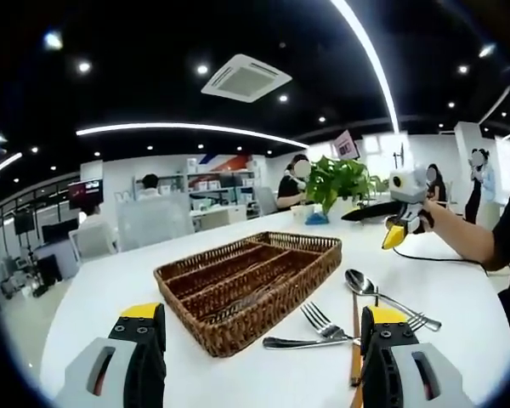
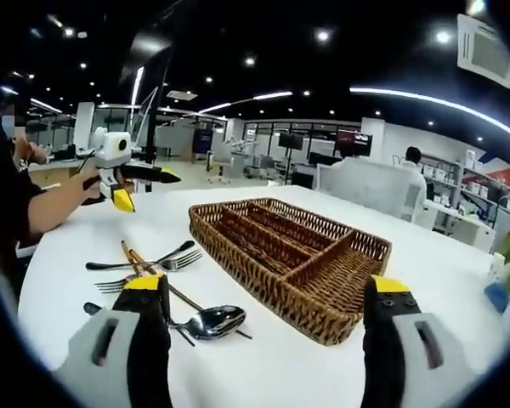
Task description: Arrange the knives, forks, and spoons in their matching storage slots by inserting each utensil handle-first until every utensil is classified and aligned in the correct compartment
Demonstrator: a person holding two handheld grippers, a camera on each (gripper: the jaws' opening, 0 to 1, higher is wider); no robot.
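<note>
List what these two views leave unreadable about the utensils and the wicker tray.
- Utensil pile, left gripper view: the left tool's right jaw covers the handle ends; the count is unclear.
- Same pile, right gripper view: the right tool's left jaw hides part of it; pieces overlap.
- Wicker tray, left gripper view: its near wall hides the slot floors, so contents are uncertain.
- Knives: none clearly identifiable.

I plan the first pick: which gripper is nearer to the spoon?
Probably right: the spoon has its bowl beside a jaw of the right gripper. The left gripper has the spoon ahead, beyond its jaw tip.
</note>
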